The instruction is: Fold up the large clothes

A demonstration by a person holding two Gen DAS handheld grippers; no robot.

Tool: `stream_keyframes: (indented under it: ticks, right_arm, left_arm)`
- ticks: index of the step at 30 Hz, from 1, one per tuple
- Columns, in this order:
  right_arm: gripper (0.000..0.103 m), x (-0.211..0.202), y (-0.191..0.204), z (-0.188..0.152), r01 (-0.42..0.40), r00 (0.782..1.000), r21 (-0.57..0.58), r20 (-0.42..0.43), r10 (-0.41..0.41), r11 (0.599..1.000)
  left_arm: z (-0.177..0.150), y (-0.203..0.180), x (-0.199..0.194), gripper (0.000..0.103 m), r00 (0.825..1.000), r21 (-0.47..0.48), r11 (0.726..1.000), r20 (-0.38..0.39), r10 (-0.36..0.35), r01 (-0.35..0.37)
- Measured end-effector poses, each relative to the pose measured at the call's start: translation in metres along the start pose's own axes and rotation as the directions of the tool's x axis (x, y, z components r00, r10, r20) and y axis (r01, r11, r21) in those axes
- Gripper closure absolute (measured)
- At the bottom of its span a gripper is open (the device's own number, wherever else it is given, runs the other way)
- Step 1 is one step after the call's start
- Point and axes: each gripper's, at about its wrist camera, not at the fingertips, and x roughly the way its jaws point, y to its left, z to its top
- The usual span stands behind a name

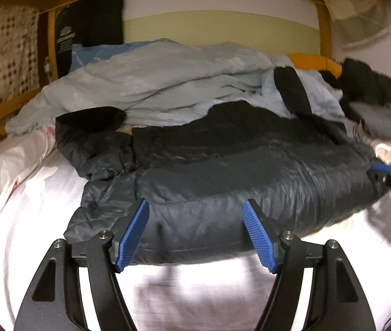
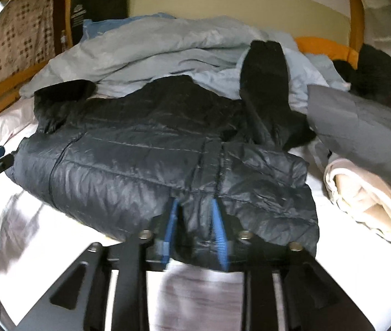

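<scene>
- The dark quilted puffer jacket lies flat on the white bedsheet, folded into a broad band.
- Its long axis runs side to side across the bed in front of you, with the hem edge nearest you and the collar side away, toward the headboard.
- One sleeve points up and away from you, resting on the pale blue duvet; the other sleeve, with a dark cuff, lies at the jacket's left end in the left wrist view.
- The zipper line runs from the near edge back, close to your right gripper.
- Your left gripper sits at the jacket's near edge with its blue pads spread wide; the fabric lies between them but neither pad presses it.
- Your right gripper has its jaws partly apart, a fold of the near hem lies between the blue pads, and motion blur hides whether they still pinch it.
- Behind the jacket the duvet is heaped against the wooden bed frame.
- To the right lie a grey garment, a cream folded item and an orange cushion.
</scene>
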Motion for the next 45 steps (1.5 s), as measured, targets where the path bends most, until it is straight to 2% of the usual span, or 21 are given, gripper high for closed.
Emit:
stream_keyframes:
  ticks: [4, 7, 9, 14, 16, 17, 19, 21, 23, 25, 27, 30, 32, 34, 36, 37, 39, 40, 42, 43, 45]
  right_arm:
    - [0.066, 0.018, -0.002, -0.001, 0.021, 0.998, 0.009, -0.066, -0.020, 1.000]
    - [0.066, 0.044, -0.001, -0.008, 0.036, 0.987, -0.028, -0.156, -0.039, 0.999]
    - [0.066, 0.048, 0.003, -0.009, 0.052, 0.987, -0.069, -0.147, -0.061, 0.996]
    - [0.066, 0.043, 0.004, -0.008, 0.054, 0.989, -0.048, -0.134, -0.060, 0.997]
    - [0.066, 0.030, 0.001, -0.004, 0.025, 0.994, 0.019, -0.111, -0.022, 1.000]
    - [0.067, 0.021, 0.000, 0.000, 0.000, 0.996, 0.049, -0.093, 0.005, 0.999]
    - [0.091, 0.008, 0.003, 0.012, -0.095, 0.992, 0.075, -0.078, 0.101, 0.993]
    - [0.096, -0.002, 0.014, 0.026, -0.224, 0.972, 0.103, -0.055, 0.230, 0.969]
    - [0.096, -0.003, 0.025, 0.034, -0.267, 0.960, 0.120, -0.050, 0.274, 0.956]
    - [0.096, 0.007, 0.044, 0.042, -0.314, 0.942, 0.129, -0.080, 0.325, 0.941]
    - [0.096, 0.020, 0.062, 0.044, -0.322, 0.934, 0.116, -0.122, 0.335, 0.940]
    - [0.096, 0.055, 0.079, 0.039, -0.223, 0.949, 0.084, -0.208, 0.236, 0.971]
    - [0.096, 0.053, 0.075, 0.034, -0.205, 0.960, 0.089, -0.175, 0.218, 0.975]
    - [0.096, 0.034, 0.060, 0.029, -0.189, 0.976, 0.097, -0.096, 0.198, 0.977]
    - [0.094, 0.011, 0.037, 0.022, -0.117, 0.993, 0.110, -0.017, 0.120, 0.987]
    - [0.088, 0.002, 0.028, 0.021, -0.074, 0.997, 0.112, 0.002, 0.074, 0.991]
    - [0.079, -0.014, 0.012, 0.016, 0.051, 0.998, 0.088, 0.025, -0.054, 0.995]
    - [0.079, -0.023, 0.003, 0.014, 0.113, 0.992, 0.066, 0.040, -0.116, 0.991]
    - [0.076, -0.034, -0.022, 0.011, 0.146, 0.987, 0.084, 0.054, -0.151, 0.986]
    - [0.070, -0.037, -0.043, 0.008, 0.155, 0.986, 0.147, 0.039, -0.163, 0.977]
    - [0.057, -0.041, -0.075, 0.001, 0.166, 0.984, 0.259, 0.019, -0.177, 0.951]
  left_arm:
    - [-0.008, -0.013, 0.019, 0.033, 0.997, 0.028, 0.997, -0.029, 0.069, -0.068]
    - [-0.016, -0.019, 0.044, 0.033, 0.990, 0.037, 0.998, -0.131, 0.046, -0.042]
    - [-0.020, -0.021, 0.056, 0.032, 0.981, 0.049, 0.998, -0.189, 0.033, -0.024]
    - [-0.020, -0.023, 0.049, 0.036, 0.985, 0.050, 0.998, -0.162, 0.050, -0.042]
    - [-0.015, -0.024, 0.037, 0.041, 0.994, 0.020, 1.000, -0.112, -0.004, 0.007]
    - [-0.012, -0.027, 0.029, 0.042, 0.994, 0.004, 0.998, -0.080, -0.069, 0.070]
    - [-0.008, -0.035, 0.022, 0.047, 0.972, -0.033, 0.973, -0.040, -0.232, 0.230]
    - [-0.008, -0.048, 0.022, 0.064, 0.948, -0.047, 0.949, -0.042, -0.314, 0.312]
    - [-0.011, -0.060, 0.031, 0.073, 0.947, -0.039, 0.950, -0.080, -0.311, 0.309]
    - [-0.018, -0.063, 0.045, 0.073, 0.950, -0.041, 0.958, -0.116, -0.288, 0.285]
    - [-0.018, -0.058, 0.056, 0.073, 0.935, -0.090, 0.948, -0.162, -0.315, 0.304]
    - [-0.019, -0.048, 0.059, 0.079, 0.930, -0.131, 0.946, -0.186, -0.318, 0.297]
    - [-0.020, -0.046, 0.051, 0.079, 0.935, -0.138, 0.948, -0.176, -0.307, 0.285]
    - [-0.016, -0.037, 0.042, 0.065, 0.948, -0.140, 0.956, -0.159, -0.277, 0.256]
    - [-0.007, -0.021, 0.033, 0.007, 0.972, -0.157, 0.973, -0.139, -0.190, 0.168]
    - [-0.002, -0.010, 0.027, 0.002, 0.983, -0.175, 0.978, -0.125, -0.134, 0.111]
    - [0.006, 0.015, 0.018, 0.002, 0.992, -0.218, 0.974, -0.094, -0.088, 0.066]
    - [0.009, 0.030, 0.015, 0.002, 0.994, -0.234, 0.972, -0.091, -0.059, 0.037]
    - [0.016, 0.061, 0.013, 0.002, 0.992, -0.271, 0.960, -0.120, 0.039, -0.071]
    - [0.016, 0.077, 0.016, 0.002, 0.987, -0.296, 0.949, -0.149, 0.063, -0.106]
    - [0.011, 0.106, 0.024, 0.002, 0.976, -0.373, 0.918, -0.212, 0.055, -0.133]
